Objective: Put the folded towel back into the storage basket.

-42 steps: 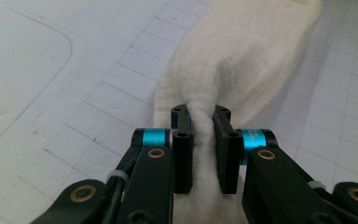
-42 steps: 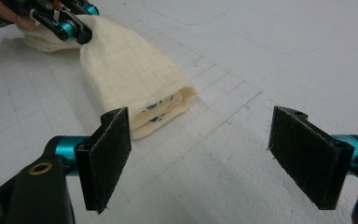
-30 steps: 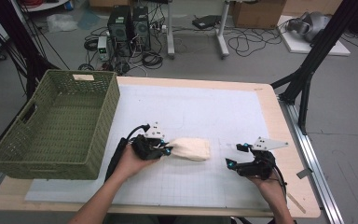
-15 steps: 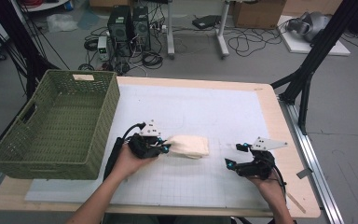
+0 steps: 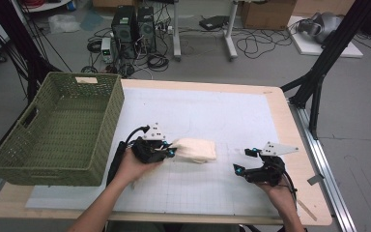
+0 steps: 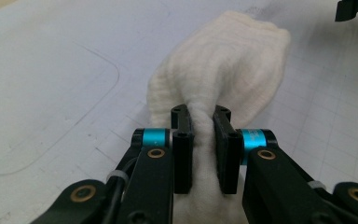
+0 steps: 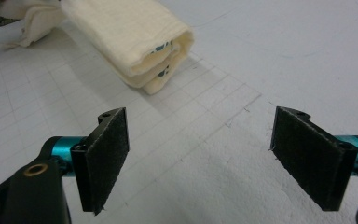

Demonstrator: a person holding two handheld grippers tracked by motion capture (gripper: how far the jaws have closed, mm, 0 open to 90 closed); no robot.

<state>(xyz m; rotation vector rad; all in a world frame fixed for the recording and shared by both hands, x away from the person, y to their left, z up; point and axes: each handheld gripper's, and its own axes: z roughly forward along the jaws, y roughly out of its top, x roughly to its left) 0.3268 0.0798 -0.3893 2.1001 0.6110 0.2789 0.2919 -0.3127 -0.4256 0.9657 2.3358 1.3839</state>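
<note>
Cables, computer towers and stand legs crowd the floor beyond the desk (image 5: 270, 104), whose white gridded mat carries everything I work with. Farthest to the left of my jaws stands the green woven basket (image 5: 58, 128), open-topped, well apart from the cloth. My left gripper (image 5: 166, 151) comes next: its jaws are clamped on one end of the folded cream cloth (image 5: 195, 150), the pads pinching a bunched ridge of fabric (image 6: 204, 140) between them. The rest of the bundle lies on the mat, stretching away ahead of those jaws. Seen from my right side, the cloth's (image 7: 130, 35) folded layers face me, and a bit of patterned lining peeks out between them. My right gripper (image 5: 244, 160) rests low over the mat, well to the right of the cloth, its jaws wide apart with nothing between them.

My worry is the grip: I hold only a bunched end, so if I lift toward the basket the folds may fall open and trail, or the fabric may slide out of the pads. A dragging tail could also catch on the basket's rim.
</note>
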